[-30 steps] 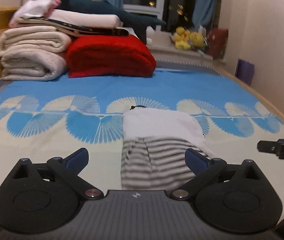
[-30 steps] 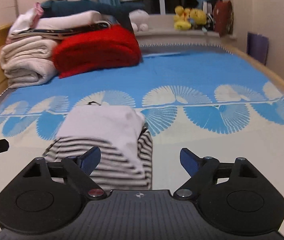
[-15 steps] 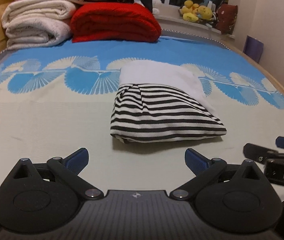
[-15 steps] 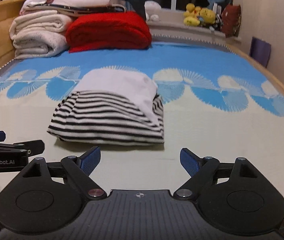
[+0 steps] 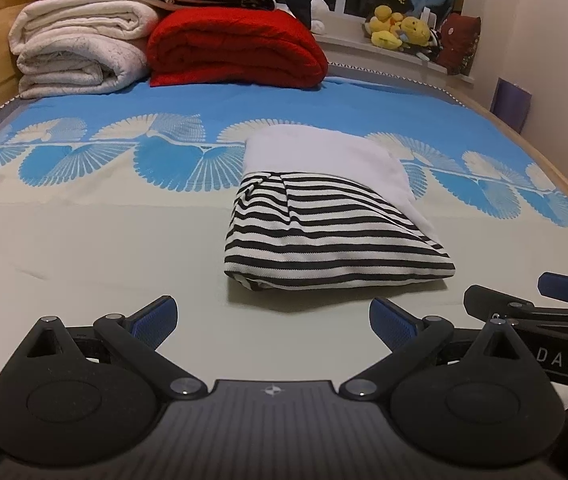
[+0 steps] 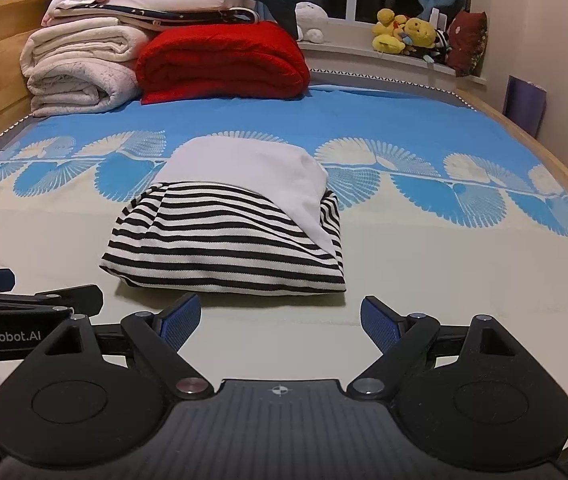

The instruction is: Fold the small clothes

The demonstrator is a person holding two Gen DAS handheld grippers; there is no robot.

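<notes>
While the folded black-and-white striped garment with a white panel [image 5: 324,216] lies on the cream and blue fan-patterned bedspread [image 5: 83,232], both claws are held wide and empty just short of its near edge. The left gripper [image 5: 271,320] and the right gripper [image 6: 279,316] are kept side by side. 1 red folded blanket [image 6: 223,64] is stacked beside rolled cream blankets [image 6: 79,72] at the headboard.

Both wrist views look low across the bed [image 5: 83,248], sharing the folded garment [image 6: 227,248].

Folded striped garment [image 5: 324,240] on bedspread [image 5: 83,248]
</notes>
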